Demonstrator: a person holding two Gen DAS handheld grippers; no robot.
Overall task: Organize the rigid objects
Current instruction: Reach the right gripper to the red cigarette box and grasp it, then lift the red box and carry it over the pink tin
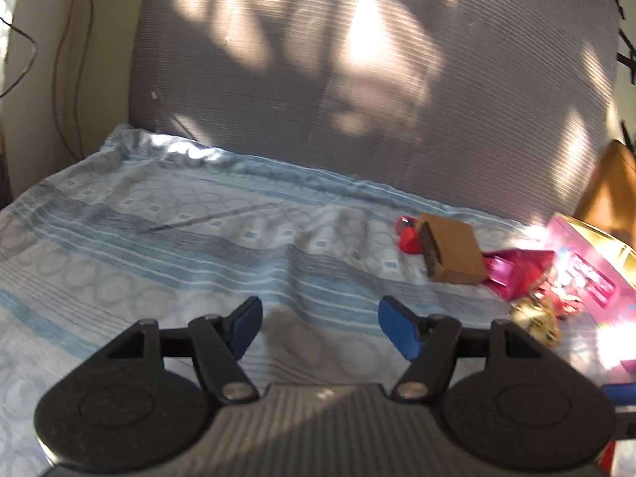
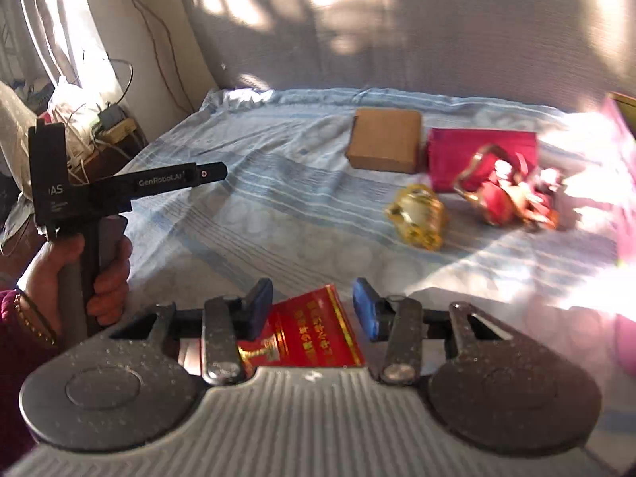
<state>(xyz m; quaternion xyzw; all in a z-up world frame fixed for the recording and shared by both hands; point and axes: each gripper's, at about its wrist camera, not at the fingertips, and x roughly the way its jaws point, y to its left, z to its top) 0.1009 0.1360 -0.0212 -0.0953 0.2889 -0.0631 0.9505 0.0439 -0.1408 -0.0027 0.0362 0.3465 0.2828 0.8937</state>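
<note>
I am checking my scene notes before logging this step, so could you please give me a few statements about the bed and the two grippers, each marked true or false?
1. The left gripper has nothing between its jaws. True.
2. A red box with gold print sits between the right gripper's fingers. True.
3. The brown cardboard box lies on a bare wooden table. False: it lies on the blue patterned bedsheet.
4. The gold ornament rests on top of the brown cardboard box. False: it lies apart on the bedsheet, nearer the camera.
5. A hand grips the left gripper's handle. True.
</note>
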